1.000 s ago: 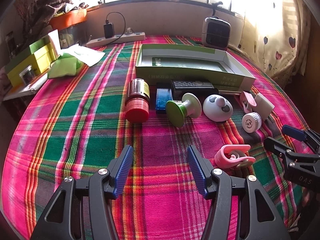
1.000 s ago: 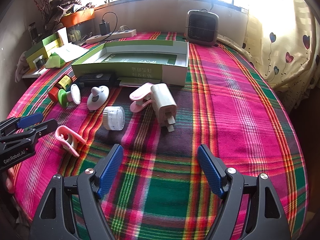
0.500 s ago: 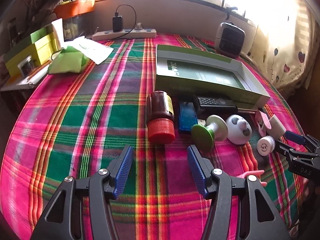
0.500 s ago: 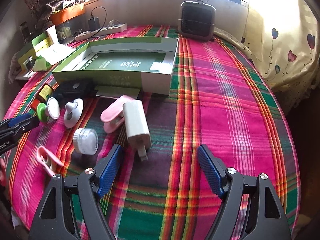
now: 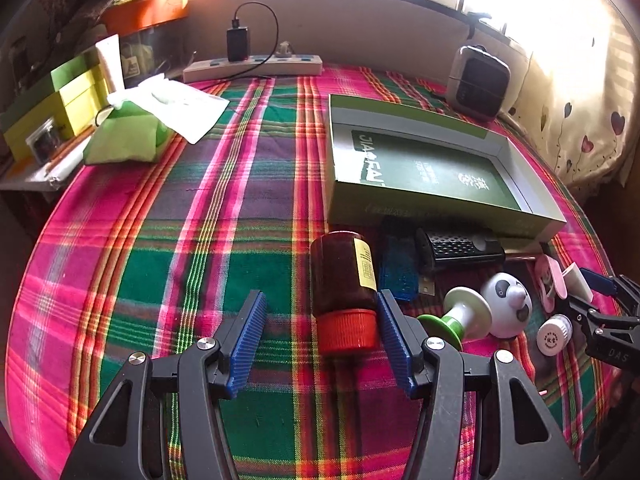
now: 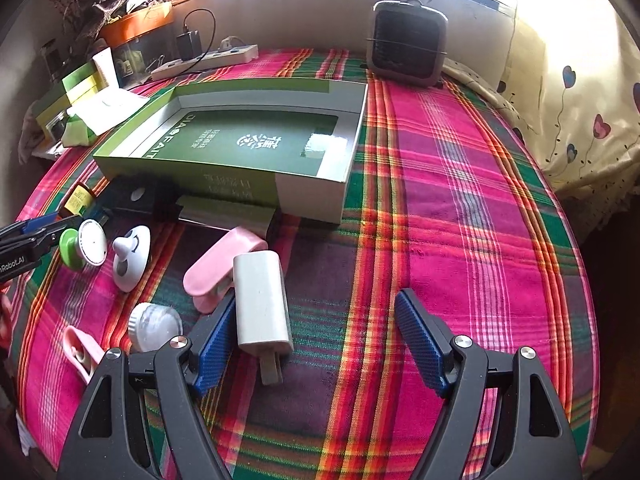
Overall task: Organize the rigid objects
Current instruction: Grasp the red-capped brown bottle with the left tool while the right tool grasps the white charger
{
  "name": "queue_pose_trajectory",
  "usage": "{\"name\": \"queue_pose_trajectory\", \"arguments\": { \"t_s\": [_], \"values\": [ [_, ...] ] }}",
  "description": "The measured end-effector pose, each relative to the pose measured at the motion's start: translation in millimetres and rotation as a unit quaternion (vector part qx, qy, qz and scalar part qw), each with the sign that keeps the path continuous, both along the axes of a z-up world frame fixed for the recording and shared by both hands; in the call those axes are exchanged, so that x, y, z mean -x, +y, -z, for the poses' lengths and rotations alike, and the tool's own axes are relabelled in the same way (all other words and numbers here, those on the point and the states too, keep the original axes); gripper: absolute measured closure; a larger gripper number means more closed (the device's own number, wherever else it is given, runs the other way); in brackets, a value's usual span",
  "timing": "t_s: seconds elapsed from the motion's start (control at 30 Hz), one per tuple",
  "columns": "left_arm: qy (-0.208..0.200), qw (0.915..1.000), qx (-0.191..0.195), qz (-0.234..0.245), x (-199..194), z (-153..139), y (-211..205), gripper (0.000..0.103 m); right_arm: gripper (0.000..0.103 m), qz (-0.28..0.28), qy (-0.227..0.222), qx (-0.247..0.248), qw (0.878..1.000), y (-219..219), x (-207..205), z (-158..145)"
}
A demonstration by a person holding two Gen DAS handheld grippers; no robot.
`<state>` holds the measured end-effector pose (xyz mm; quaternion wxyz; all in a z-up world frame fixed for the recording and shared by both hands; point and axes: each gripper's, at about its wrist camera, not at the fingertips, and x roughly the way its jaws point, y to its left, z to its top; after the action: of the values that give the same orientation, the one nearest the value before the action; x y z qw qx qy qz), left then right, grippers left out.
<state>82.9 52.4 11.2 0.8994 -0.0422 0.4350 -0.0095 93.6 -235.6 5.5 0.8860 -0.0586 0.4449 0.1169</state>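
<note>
- Left wrist view: the left hand-held gripper (image 5: 320, 338) is spread wide, released, with the brown bottle (image 5: 343, 280) lying on its side between the blue fingers, its orange cap (image 5: 349, 331) nearest and close against the right finger.
- Right wrist view: the right hand-held gripper (image 6: 314, 344) is also spread, holding nothing; the white charger (image 6: 262, 300) lies against its left finger, prongs pointing near.
- Step in hand, as I judge it: lining up on both objects before gripping.
- Next move calls for closing squarely, lifting, then carrying to the green box (image 6: 224, 172) just beyond the clutter on the plaid desk (image 6: 460, 208).
</note>
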Motion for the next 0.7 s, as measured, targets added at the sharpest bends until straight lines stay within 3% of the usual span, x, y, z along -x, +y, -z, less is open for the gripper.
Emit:
{"name": "queue_pose_trajectory", "arguments": {
  "t_s": [0.13,0.2,0.3,0.47,0.7],
  "values": [
    [0.0,1.0,-0.001,0.0,-1,0,0,0.048,0.026,-0.004,-0.002,-0.002,1.0,0,1,0],
    [-0.001,1.0,0.004,-0.001,-1,0,1,0.048,0.032,-0.006,-0.004,-0.003,1.0,1,2,0],
    [-0.003,0.9999,0.01,-0.006,-1,0,4,0.049,0.043,-0.013,-0.009,-0.005,1.0,3,3,-2],
    [-0.003,0.9998,0.012,-0.015,0,-1,9,0.06,0.063,-0.017,-0.012,-0.008,1.0,4,7,-3],
    [-0.003,0.9996,0.014,-0.024,0,-1,14,0.072,0.081,-0.011,-0.013,-0.011,1.0,1,7,-4]
  ]
}}
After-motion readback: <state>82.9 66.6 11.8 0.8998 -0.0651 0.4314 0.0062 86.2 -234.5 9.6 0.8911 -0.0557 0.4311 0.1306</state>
